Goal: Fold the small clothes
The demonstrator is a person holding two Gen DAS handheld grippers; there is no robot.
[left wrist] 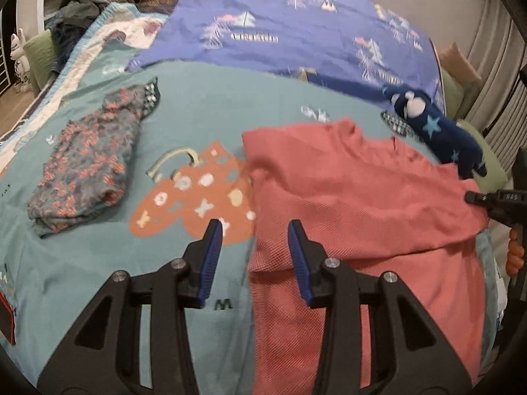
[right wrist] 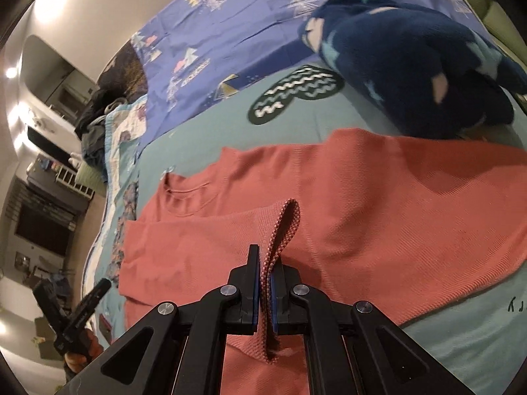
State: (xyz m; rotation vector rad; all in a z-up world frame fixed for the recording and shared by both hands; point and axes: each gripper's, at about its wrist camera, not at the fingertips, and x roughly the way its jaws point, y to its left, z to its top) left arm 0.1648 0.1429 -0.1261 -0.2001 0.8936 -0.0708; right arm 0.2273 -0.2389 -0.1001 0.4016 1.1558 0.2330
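Observation:
A coral-red knit shirt [left wrist: 362,197] lies partly folded on the teal bedspread [left wrist: 204,105]; it also fills the middle of the right wrist view [right wrist: 378,197]. My left gripper [left wrist: 252,230] is open and empty, hovering over the shirt's left edge. My right gripper [right wrist: 265,260] is shut on a fold of the shirt's edge, which sticks up between its pads. The right gripper also shows at the right edge of the left wrist view [left wrist: 474,197]. A folded floral garment [left wrist: 85,164] lies to the left on the bedspread.
A navy star-patterned plush toy [left wrist: 438,128] lies by the shirt's far right corner, large in the right wrist view [right wrist: 411,56]. A blue patterned sheet [left wrist: 296,23] covers the far bed. Clothes are piled at the far left [left wrist: 89,3]. Curtains hang on the right.

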